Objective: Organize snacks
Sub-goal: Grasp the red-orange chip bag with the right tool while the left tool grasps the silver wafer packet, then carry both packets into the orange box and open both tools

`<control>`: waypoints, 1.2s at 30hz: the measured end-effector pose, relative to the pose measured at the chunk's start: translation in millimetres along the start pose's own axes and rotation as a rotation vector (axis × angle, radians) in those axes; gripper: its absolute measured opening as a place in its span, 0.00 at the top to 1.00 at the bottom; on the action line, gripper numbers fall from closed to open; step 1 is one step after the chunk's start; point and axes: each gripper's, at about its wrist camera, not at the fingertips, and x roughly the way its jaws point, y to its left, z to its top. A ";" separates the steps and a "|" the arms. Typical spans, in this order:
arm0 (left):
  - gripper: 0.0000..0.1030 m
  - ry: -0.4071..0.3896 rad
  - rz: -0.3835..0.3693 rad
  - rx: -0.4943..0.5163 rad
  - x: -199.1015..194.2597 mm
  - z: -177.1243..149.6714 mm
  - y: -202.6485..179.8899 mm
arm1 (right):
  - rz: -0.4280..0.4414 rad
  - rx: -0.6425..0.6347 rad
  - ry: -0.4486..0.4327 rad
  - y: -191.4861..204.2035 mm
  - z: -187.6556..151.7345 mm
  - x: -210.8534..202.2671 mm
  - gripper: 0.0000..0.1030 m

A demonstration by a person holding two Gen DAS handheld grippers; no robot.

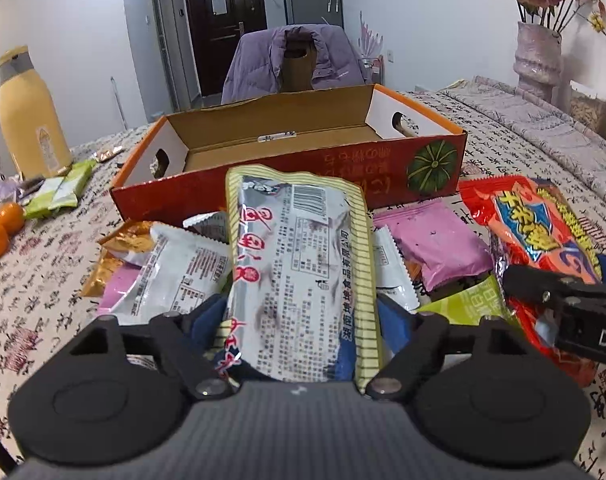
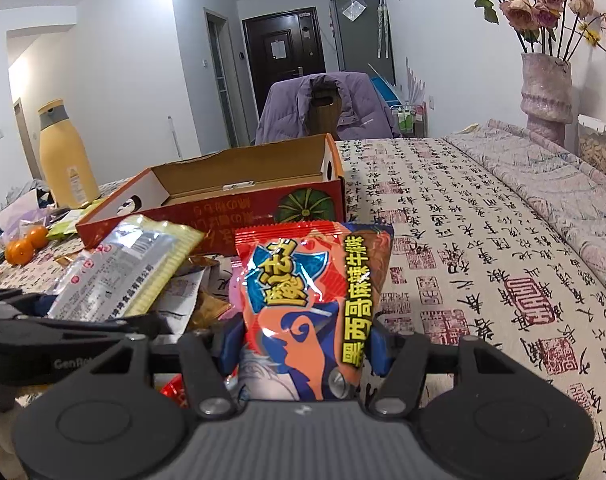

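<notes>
A: Start at the left tool (image 1: 299,320); how does it stand?

B: Its blue pads (image 1: 207,320) are pinched on the lower end of a silver packet with a yellow striped border (image 1: 299,264); the packet stands up from the grip, back side with barcode facing the camera, tilted toward the box.

A: And the right tool (image 2: 307,344)?

B: Pressed onto an orange-red snack bag (image 2: 315,304) with blue and yellow lettering; the bag rises upright between its blue pads (image 2: 379,350); in the left wrist view the same tool shows as a black arm at the right edge, gripping that bag.

A: What lies around them?

B: Beneath the silver packet, a heap of loose snacks on the counter (image 2: 463,280), which wears a cloth printed with calligraphy; a white sachet (image 1: 179,276), a pink packet (image 1: 447,248), a gold wrapper (image 1: 127,240), a light green one (image 1: 471,300).

A: The box?

B: An open red cardboard box (image 1: 287,172) with a pumpkin picture sits just behind the heap, its inside bare brown card; farther left, two oranges (image 1: 1,232), green sachets (image 1: 59,192) and a yellow flask (image 1: 31,128); far right, a vase of dried roses (image 2: 547,92).
</notes>
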 end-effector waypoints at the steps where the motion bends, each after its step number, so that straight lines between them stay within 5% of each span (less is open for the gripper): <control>1: 0.25 -0.001 -0.001 -0.001 -0.4 -0.1 0.1 | 0.002 0.000 0.001 0.2 -1.1 -0.3 0.43; 15: 0.48 -0.012 -0.048 -0.031 -7.4 -4.4 8.9 | 0.005 0.003 -0.001 1.8 -4.9 -3.9 0.42; 36: 0.51 -0.118 -0.112 -0.062 -45.1 6.1 24.7 | 0.001 -0.025 -0.054 18.0 8.3 -21.6 0.42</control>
